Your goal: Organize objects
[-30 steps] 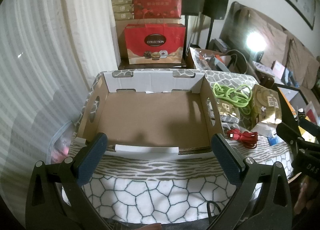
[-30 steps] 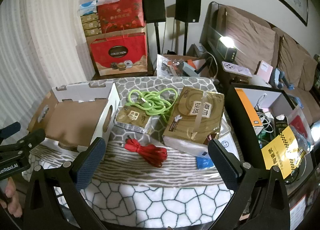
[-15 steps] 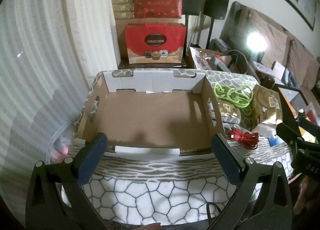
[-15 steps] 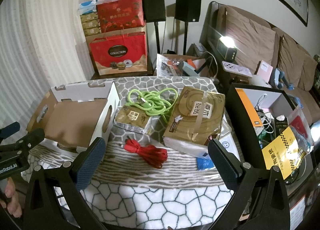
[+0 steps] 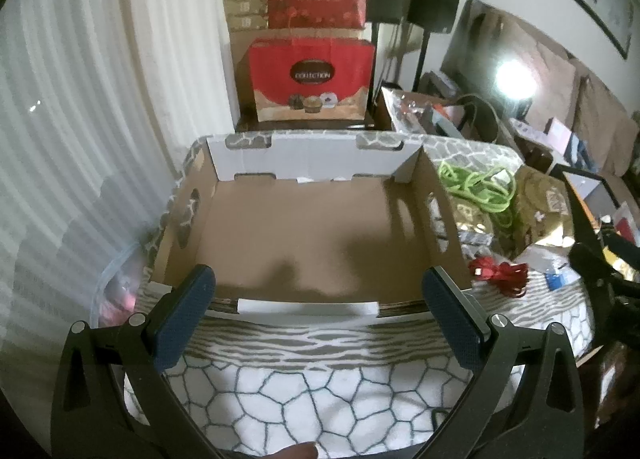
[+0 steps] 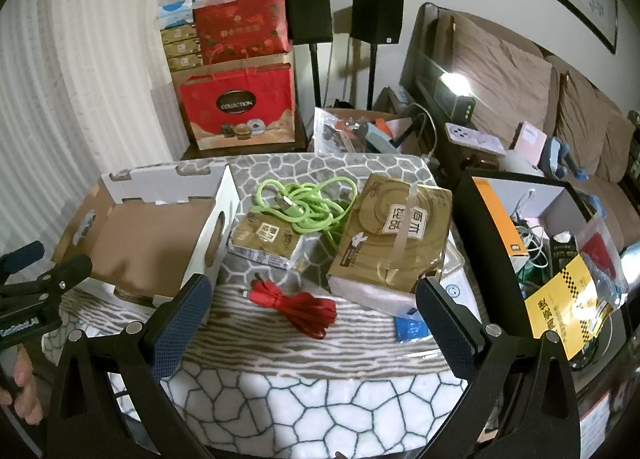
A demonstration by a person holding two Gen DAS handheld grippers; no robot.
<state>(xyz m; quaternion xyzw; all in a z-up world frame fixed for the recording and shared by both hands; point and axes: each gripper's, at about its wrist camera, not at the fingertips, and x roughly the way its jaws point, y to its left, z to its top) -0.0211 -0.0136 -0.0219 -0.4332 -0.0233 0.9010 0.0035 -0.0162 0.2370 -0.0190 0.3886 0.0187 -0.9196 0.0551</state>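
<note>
An empty open cardboard box [image 5: 304, 235] sits on the patterned table, also in the right wrist view [image 6: 148, 235]. Right of it lie a coiled red cable [image 6: 300, 307], a green cable [image 6: 308, 203], a small gold tissue pack [image 6: 268, 239], a large gold tissue pack [image 6: 396, 243] and a small blue packet [image 6: 412, 327]. My left gripper [image 5: 316, 307] is open and empty, just before the box's near edge. My right gripper [image 6: 312, 311] is open and empty, above the red cable.
Red gift bags [image 6: 240, 111] and stacked boxes stand behind the table. A black bin [image 6: 532, 235] full of clutter stands at the right, with a sofa [image 6: 520, 75] beyond. A white curtain [image 5: 80, 99] hangs at the left.
The left gripper has edged slightly forward toward the box. The right gripper has barely moved.
</note>
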